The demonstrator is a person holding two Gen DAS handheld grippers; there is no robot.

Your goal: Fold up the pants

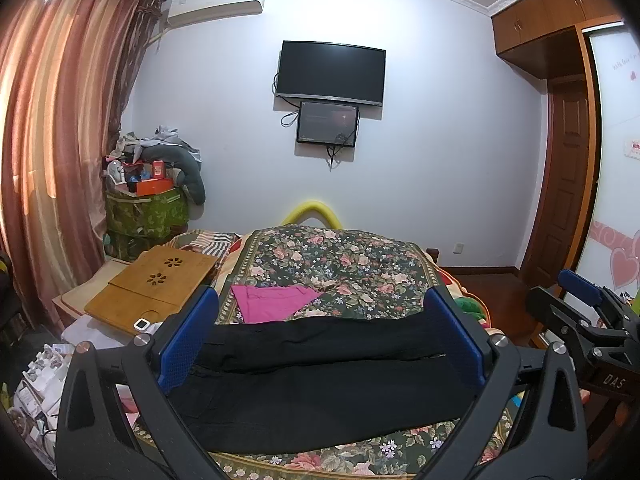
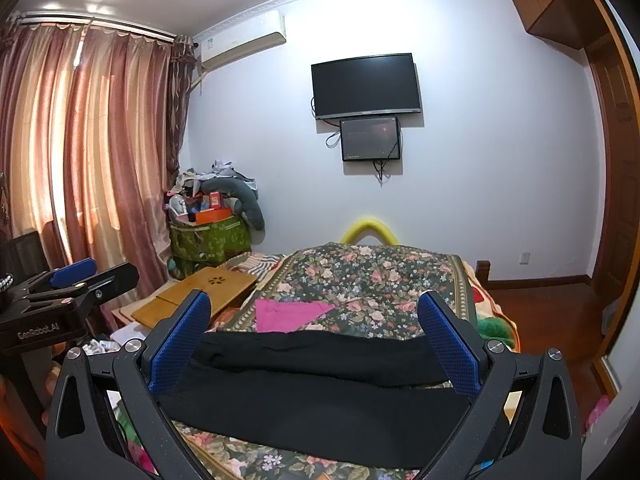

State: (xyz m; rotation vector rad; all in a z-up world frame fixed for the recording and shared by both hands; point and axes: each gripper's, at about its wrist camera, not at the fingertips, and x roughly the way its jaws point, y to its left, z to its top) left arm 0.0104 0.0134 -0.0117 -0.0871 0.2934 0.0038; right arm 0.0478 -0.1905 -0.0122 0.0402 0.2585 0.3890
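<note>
Black pants (image 1: 320, 376) lie flat across the near end of the floral bedspread (image 1: 340, 264), legs running left to right; they also fill the lower middle of the right wrist view as black pants (image 2: 316, 388). My left gripper (image 1: 322, 304) hovers above them, open, its blue pads wide apart and holding nothing. My right gripper (image 2: 314, 310) is likewise open above the pants with nothing between its fingers. The right gripper (image 1: 576, 316) shows at the right edge of the left wrist view, and the left gripper (image 2: 76, 276) at the left edge of the right wrist view.
A folded pink garment (image 1: 272, 300) lies on the bedspread beyond the pants. A wooden lap desk (image 1: 156, 284) rests at the bed's left side. A green bag piled with clutter (image 1: 148, 208) stands by the curtains. A wardrobe (image 1: 568, 160) is to the right.
</note>
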